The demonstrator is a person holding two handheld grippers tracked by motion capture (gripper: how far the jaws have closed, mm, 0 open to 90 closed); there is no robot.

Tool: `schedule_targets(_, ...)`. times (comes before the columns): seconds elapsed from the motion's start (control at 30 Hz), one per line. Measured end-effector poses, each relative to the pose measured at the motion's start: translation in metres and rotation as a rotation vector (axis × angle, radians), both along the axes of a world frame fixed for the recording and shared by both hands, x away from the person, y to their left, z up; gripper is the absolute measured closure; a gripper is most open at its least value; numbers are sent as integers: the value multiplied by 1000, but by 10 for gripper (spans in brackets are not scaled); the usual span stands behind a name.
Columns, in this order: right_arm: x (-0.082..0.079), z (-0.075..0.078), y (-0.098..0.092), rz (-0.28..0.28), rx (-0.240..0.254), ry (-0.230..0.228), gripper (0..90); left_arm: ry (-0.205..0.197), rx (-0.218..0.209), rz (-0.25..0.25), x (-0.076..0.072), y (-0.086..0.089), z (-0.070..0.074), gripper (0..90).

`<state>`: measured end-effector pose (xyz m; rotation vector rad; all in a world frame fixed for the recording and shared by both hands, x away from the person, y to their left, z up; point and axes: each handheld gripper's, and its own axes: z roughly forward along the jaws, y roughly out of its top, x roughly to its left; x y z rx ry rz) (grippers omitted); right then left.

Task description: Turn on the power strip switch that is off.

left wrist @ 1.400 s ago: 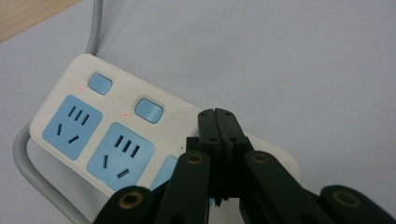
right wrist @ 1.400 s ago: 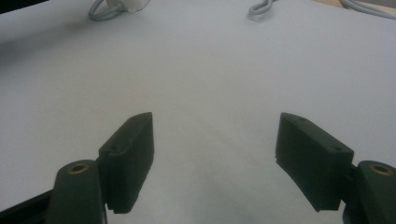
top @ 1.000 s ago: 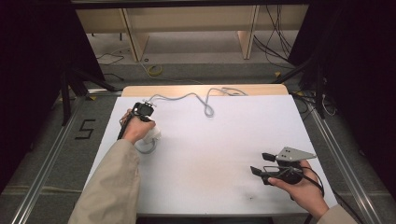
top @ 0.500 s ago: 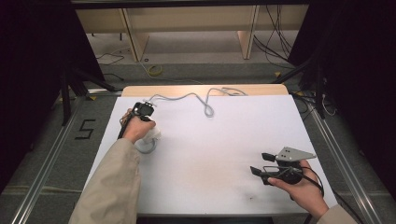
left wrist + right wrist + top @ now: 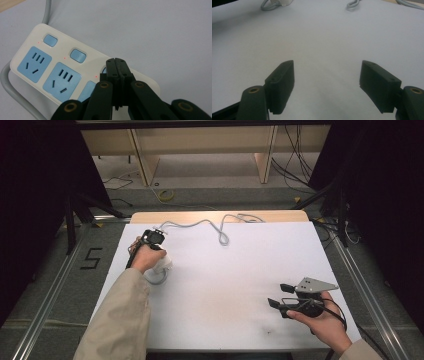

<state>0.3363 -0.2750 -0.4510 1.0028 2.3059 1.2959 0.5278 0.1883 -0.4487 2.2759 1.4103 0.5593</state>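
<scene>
Pressing our left gripper (image 5: 115,65), jaws closed and empty, onto a switch of the strip (image 5: 37,65) at the worktop's (image 5: 240,270) left, we risk slipping off and shoving it, while our right gripper (image 5: 327,82) idles wide open.

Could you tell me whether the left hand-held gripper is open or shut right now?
Shut. In the left gripper view, the left hand-held gripper has its two black jaws pressed together, tips over a switch on the power strip.

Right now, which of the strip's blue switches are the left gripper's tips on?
The third switch, mostly hidden behind the shut left gripper; the other two switches sit uncovered.
</scene>
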Motion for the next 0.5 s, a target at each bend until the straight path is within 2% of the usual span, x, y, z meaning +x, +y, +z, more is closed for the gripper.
schedule_targets(0.2, 1, 0, -1, -2, -1, 1, 286, -10, 18, -18, -1, -1, 0, 900)
schedule_targets(0.5, 1, 0, -1, -2, -1, 0, 286, -10, 1, -23, -1, 1, 0, 900)
